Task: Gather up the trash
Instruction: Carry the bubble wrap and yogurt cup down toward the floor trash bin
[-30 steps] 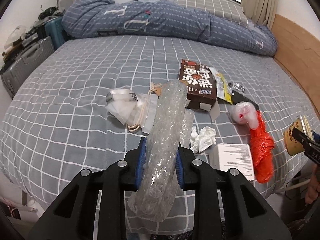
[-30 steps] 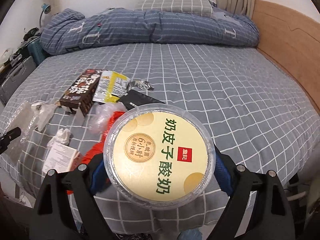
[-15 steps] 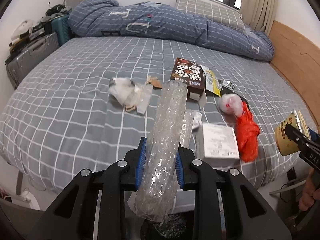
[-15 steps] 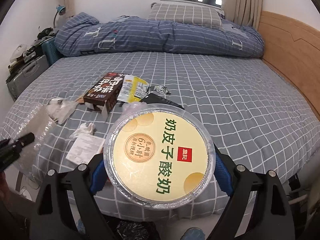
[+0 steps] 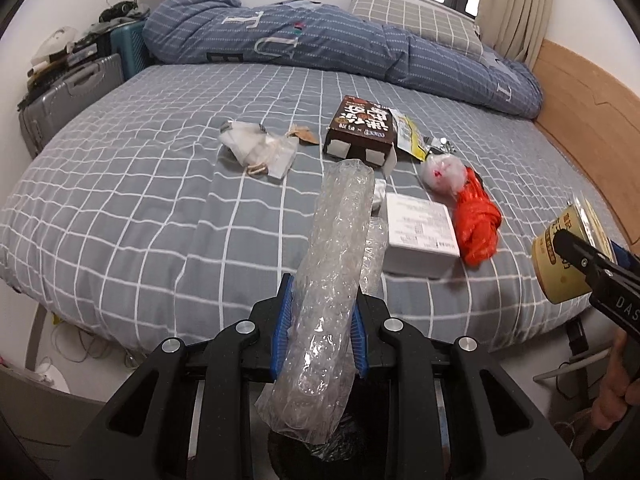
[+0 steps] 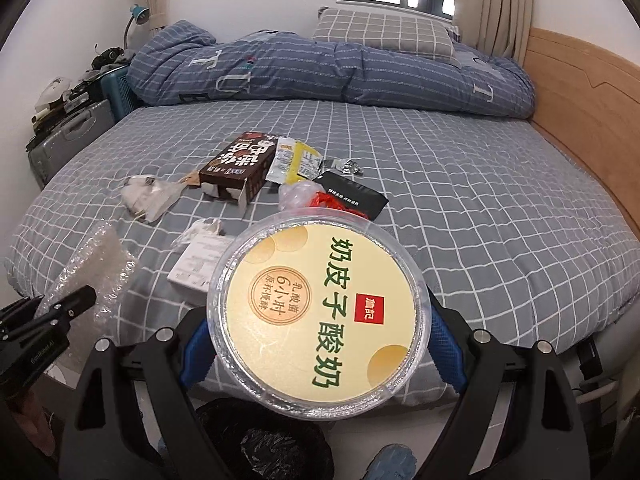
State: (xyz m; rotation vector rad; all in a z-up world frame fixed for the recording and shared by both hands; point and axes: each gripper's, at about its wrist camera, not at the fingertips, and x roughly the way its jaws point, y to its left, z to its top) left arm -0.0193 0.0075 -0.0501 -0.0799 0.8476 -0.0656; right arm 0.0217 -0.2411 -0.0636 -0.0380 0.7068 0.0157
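My left gripper (image 5: 322,304) is shut on a roll of clear bubble wrap (image 5: 336,264) that sticks out over the bed's near edge. My right gripper (image 6: 320,344) holds a round yogurt cup (image 6: 320,320) with a yellow lid, the blue pads pressed on its sides. The cup (image 5: 560,256) also shows at the right of the left wrist view. On the bed lie a brown carton (image 5: 360,132), a white box (image 5: 418,236), an orange bag (image 5: 478,220), a clear plastic bag (image 5: 260,148) and a yellow packet (image 5: 408,136). A black bin bag (image 6: 264,444) sits below both grippers.
A rolled blue duvet (image 5: 320,48) and a pillow lie at the far end of the grey checked bed (image 5: 120,200). Suitcases (image 5: 68,100) stand at the left and a wooden board (image 5: 580,92) runs along the right. A black packet (image 6: 352,196) lies mid-bed.
Both grippers have drawn back from the bed with their loads still held. The litter now looks farther off, and the black bin bag has come into view below them.
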